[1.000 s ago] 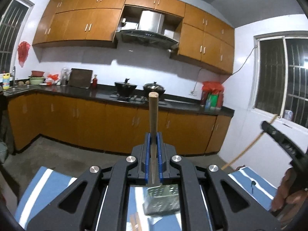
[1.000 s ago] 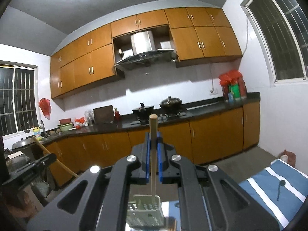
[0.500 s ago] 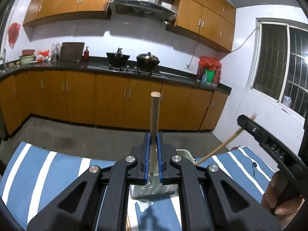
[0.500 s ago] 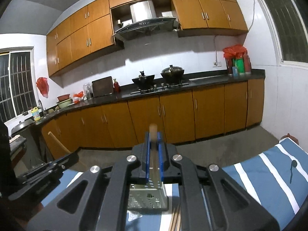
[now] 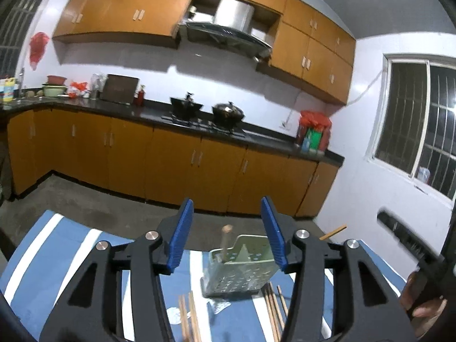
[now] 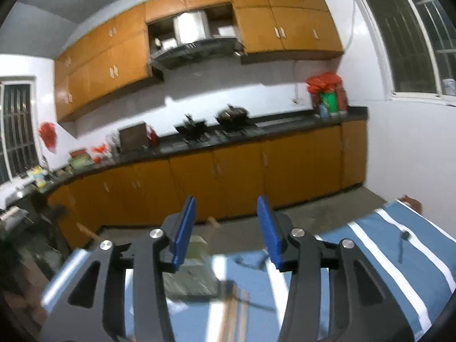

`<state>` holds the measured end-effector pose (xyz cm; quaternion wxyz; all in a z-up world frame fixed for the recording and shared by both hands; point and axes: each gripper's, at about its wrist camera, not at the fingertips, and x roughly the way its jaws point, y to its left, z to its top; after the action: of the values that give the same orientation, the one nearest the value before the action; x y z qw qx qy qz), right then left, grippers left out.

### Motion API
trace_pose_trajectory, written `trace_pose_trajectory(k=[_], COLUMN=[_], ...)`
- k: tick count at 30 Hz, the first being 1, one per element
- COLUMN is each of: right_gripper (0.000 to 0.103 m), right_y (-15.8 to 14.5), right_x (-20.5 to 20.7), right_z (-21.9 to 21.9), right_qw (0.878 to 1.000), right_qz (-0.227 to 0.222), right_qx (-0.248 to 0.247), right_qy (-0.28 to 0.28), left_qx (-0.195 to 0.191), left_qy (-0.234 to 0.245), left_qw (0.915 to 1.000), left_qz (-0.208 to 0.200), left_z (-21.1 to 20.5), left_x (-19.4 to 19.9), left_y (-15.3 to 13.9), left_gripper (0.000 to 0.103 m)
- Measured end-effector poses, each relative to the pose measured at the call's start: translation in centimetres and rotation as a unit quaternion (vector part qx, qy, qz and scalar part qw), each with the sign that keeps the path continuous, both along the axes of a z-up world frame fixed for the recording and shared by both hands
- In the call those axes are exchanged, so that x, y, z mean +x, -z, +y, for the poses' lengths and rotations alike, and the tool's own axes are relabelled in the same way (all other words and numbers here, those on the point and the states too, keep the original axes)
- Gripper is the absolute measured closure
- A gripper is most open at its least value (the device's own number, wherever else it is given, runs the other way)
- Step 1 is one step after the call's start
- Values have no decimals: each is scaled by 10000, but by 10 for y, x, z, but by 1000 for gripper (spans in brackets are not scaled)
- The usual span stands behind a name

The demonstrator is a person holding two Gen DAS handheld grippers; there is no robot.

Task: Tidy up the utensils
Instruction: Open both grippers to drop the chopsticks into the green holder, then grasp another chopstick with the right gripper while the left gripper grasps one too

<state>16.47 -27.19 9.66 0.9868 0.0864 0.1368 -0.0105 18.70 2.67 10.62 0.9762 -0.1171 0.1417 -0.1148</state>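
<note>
Two claws, both w/ jaws opening, nothing clamped: my left claw (image 5: 226, 233) and right claw (image 6: 226, 229). One green holder (image 5: 240, 268) stood on the striped table (image 5: 57, 250), one chopstick (image 5: 226, 238) upright inside; loose chopsticks (image 5: 189, 313) lay beside it. Table's left side was bare.

Indoor light from overhead, fairly dim, windows (image 5: 413, 125) dark. Cabinets (image 5: 125, 14) throw hard shadows down the white wall. My left view is mostly sharp; my right view smears with motion blur, tabletop (image 6: 384, 256) worst. Fisheye bends edges, corners black.
</note>
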Motion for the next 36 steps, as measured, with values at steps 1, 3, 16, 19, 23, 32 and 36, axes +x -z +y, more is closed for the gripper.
trace_pose_trajectory(k=[1,3,16,19,23,32,36], right_gripper=[57,57,78,90,95,95,95], right_y=[12,42,202,201,200,202,202], right_x=[-2,-1,-12,-10,-5,-7,-8], right_z=[-3,-7,30,33,20,11,10], right_qw=[9998,9978,9506,9497,9520,9535,9537], right_qz=[181,642,2982,2992,2997,2964,2958], right_qx=[-61,-131,-217,-520,-434,-436,-430], right_qy=[66,77,-831,-768,-439,-320,-325], left_qx=[26,145,690,683,669,937,921], left_qy=[-134,-340,-456,-251,92,337,265], left_qw=[9999,9993,9705,9665,9625,9534,9525], left_qz=[-4,86,2264,2460,2627,2849,2892], left_z=[7,14,19,13,-2,-20,-18], left_x=[-10,-17,-32,-34,-43,-42,-41], left_y=[4,13,159,174,192,205,208], left_gripper=[51,50,61,66,77,85,85])
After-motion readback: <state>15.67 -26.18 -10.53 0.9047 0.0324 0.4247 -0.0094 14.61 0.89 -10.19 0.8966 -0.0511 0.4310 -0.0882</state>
